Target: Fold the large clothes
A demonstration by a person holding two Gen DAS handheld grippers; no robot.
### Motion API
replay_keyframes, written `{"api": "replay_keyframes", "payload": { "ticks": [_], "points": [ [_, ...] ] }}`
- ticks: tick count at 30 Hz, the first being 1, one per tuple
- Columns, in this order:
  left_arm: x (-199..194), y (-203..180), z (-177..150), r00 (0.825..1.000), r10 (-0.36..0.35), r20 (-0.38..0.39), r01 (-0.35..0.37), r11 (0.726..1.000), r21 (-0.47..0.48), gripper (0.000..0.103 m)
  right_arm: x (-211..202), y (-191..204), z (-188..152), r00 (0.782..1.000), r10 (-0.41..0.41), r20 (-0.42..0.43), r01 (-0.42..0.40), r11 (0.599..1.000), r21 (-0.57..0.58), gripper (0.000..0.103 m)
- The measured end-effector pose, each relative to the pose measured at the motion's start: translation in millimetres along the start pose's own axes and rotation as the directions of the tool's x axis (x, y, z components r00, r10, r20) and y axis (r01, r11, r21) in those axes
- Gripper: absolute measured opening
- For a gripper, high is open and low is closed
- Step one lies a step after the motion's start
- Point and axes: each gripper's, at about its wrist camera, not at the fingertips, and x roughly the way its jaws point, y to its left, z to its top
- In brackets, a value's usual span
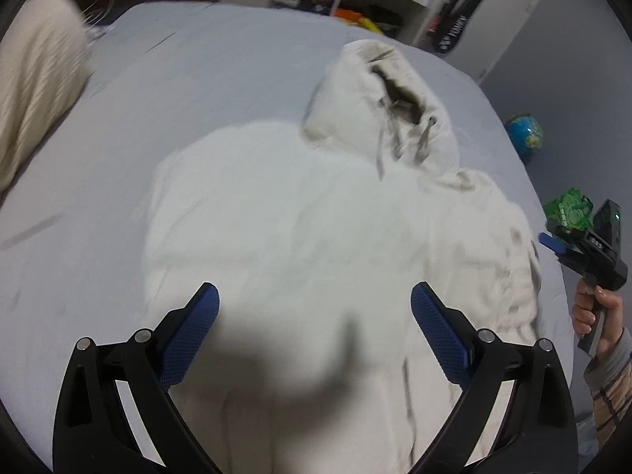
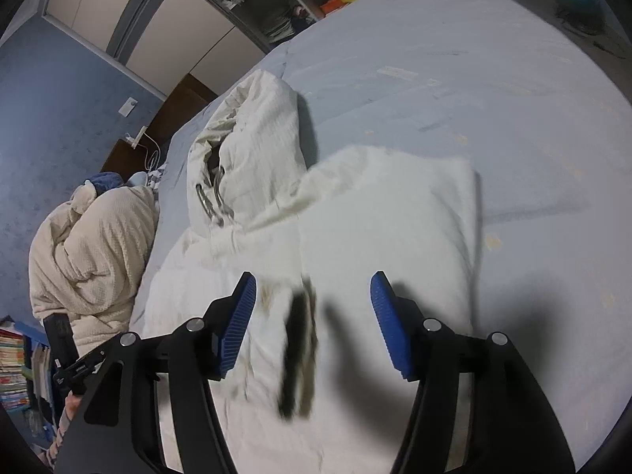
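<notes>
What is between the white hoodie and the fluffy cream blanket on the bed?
Only bare sheet. The left wrist view shows a plain stretch of it between the hoodie and the blanket, with nothing lying on it.

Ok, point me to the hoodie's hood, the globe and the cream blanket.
hood [image 1: 355,91], left wrist view, left side panel.
globe [image 1: 524,133], left wrist view, middle of the sphere.
cream blanket [image 2: 91,245], right wrist view, middle of the heap.

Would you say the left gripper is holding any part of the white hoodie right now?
No, the left gripper has its jaws wide apart above the hoodie, with nothing pinched between them.
</notes>
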Motion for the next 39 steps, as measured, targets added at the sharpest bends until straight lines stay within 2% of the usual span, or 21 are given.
{"api": "replay_keyframes", "payload": {
  "ticks": [5, 11, 15, 17, 19, 21, 24, 29, 30, 31, 34, 39],
  "points": [
    [39, -17, 63, 0.999, 0.031, 0.029, -0.034, 0.993, 0.112, 0.094, 43, 9, 52, 0.998, 0.043, -0.034, -0.044, 0.999, -0.004, 0.057],
    [101, -17, 99, 0.998, 0.054, -0.032, -0.05, 0.992, 0.112, 0.094, 103, 17, 113, 0.996, 0.074, -0.059, -0.074, 0.997, 0.009, 0.06],
    [121, -14, 80, 0.997, -0.038, -0.071, 0.04, 0.999, 0.029, 0.094, 152, 19, 149, 0.99, 0.117, -0.076, -0.113, 0.992, 0.061, 0.06],
    [129, -18, 63, 0.998, -0.023, -0.059, 0.025, 0.999, 0.044, 0.094, 177, 23, 163, 0.987, 0.131, -0.092, -0.124, 0.989, 0.075, 0.06],
    [134, -23, 47, 1.0, 0.011, -0.006, -0.01, 0.995, 0.103, 0.095, 195, 27, 173, 0.984, 0.144, -0.102, -0.135, 0.987, 0.084, 0.06],
    [134, -23, 38, 0.999, 0.012, 0.045, -0.018, 0.992, 0.128, 0.096, 215, 34, 183, 0.981, 0.16, -0.114, -0.151, 0.985, 0.084, 0.06],
    [139, -19, 33, 0.996, 0.001, 0.086, -0.013, 0.99, 0.138, 0.096, 239, 41, 196, 0.975, 0.171, -0.142, -0.16, 0.983, 0.085, 0.06],
    [148, -19, 29, 0.994, 0.005, 0.113, -0.022, 0.988, 0.154, 0.096, 259, 43, 210, 0.979, 0.166, -0.122, -0.155, 0.984, 0.093, 0.059],
    [148, -18, 29, 0.994, 0.004, 0.114, -0.021, 0.988, 0.154, 0.096, 260, 45, 212, 0.981, 0.157, -0.116, -0.148, 0.985, 0.088, 0.044],
    [149, -18, 29, 0.993, 0.0, 0.114, -0.018, 0.988, 0.152, 0.096, 260, 47, 213, 0.982, 0.154, -0.108, -0.147, 0.987, 0.071, 0.023],
    [147, -19, 31, 0.994, 0.002, 0.105, -0.018, 0.988, 0.15, 0.096, 249, 66, 213, 0.987, 0.14, -0.079, -0.143, 0.989, -0.032, 0.011],
    [140, -22, 35, 0.996, 0.018, 0.082, -0.027, 0.993, 0.117, 0.096, 205, 98, 199, 0.988, 0.152, -0.029, -0.155, 0.979, -0.135, 0.01]
  ]
}}
